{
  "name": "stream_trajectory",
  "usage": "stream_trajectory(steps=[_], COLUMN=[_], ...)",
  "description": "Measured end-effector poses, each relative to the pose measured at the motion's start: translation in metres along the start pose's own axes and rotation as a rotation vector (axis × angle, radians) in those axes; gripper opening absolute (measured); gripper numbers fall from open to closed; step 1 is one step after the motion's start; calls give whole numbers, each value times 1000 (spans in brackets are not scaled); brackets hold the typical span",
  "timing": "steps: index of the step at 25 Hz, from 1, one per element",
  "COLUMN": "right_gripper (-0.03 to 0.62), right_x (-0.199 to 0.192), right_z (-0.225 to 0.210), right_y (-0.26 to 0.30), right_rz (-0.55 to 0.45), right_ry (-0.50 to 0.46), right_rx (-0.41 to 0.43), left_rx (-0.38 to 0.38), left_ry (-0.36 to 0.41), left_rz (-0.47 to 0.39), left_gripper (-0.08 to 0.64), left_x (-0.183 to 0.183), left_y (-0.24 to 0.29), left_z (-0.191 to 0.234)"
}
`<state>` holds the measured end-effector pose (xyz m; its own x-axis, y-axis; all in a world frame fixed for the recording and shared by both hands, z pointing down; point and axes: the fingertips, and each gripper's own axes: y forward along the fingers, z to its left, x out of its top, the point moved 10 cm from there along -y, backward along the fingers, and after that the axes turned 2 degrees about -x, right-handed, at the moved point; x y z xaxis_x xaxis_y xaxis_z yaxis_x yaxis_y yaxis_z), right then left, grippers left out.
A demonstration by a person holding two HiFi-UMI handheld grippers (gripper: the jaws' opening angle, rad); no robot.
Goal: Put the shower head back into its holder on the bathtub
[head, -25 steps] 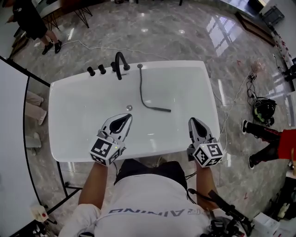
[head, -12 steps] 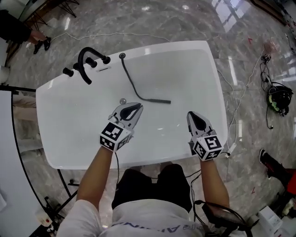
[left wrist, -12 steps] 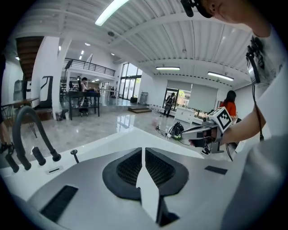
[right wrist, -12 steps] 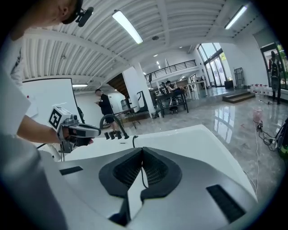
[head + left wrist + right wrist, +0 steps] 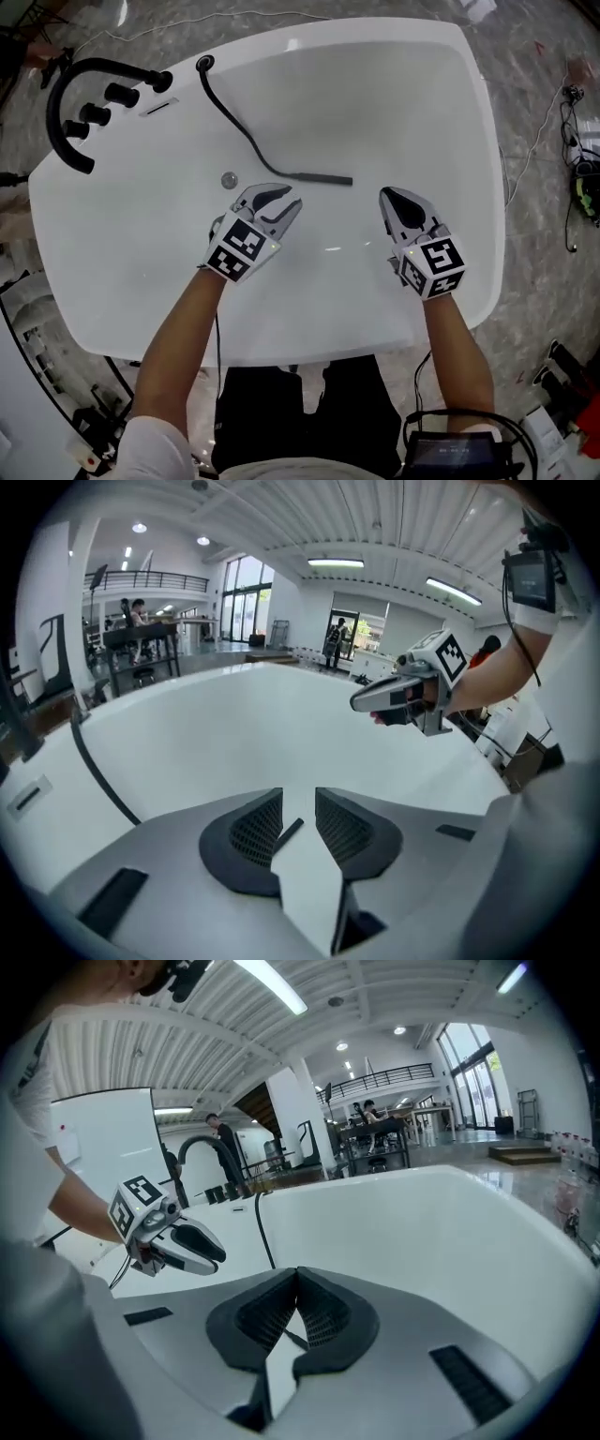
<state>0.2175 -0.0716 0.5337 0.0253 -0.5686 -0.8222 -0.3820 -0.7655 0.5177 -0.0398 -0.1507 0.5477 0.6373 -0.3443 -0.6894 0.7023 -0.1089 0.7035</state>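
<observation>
right claw [image 5: 388, 195] (closed, empty) near shower head [image 5: 319, 176] lying in bathtub [image 5: 394, 103].

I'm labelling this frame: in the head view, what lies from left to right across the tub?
Black faucet → drain → shower head → right gripper.

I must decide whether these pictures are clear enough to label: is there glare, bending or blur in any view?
Head view: sharp, the bathtub rim bows outward, small reflections on its white floor. Left gripper view: black corners, strong curving, ceiling lights bright but not blinding. Right gripper view: same round frame, the windows nearly washed out; no clear motion blur.
</observation>
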Motion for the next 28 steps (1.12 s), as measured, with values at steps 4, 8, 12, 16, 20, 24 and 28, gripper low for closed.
stream_trajectory(steps=[4, 8, 12, 16, 20, 24, 28], right_gripper=[11, 11, 11, 11, 12, 11, 11], right_x=[-39, -78, -125, -168, -185, -205, -219], right_z=[-20, -40, -53, -67, -76, -80, -80], right_y=[45, 86, 113, 129, 144, 153, 157], right_rz=[51, 115, 207, 287, 353, 375, 412], right_ry=[-18, -41, -85, -4, 11, 23, 38], right_rx=[45, 85, 128, 136, 121, 100, 106], left_rx=[-17, -26, -59, -101, -151, -150, -174], left_ry=[12, 104, 185, 286, 436, 528, 595], left_rz=[66, 168, 255, 313, 390, 424, 485], left_gripper=[117, 138, 149, 149, 149, 155, 156], left_x=[-41, -82, -116, -137, -149, -162, -177], left_y=[65, 136, 196, 243, 285, 314, 330], left_z=[21, 48, 53, 46, 43, 41, 47])
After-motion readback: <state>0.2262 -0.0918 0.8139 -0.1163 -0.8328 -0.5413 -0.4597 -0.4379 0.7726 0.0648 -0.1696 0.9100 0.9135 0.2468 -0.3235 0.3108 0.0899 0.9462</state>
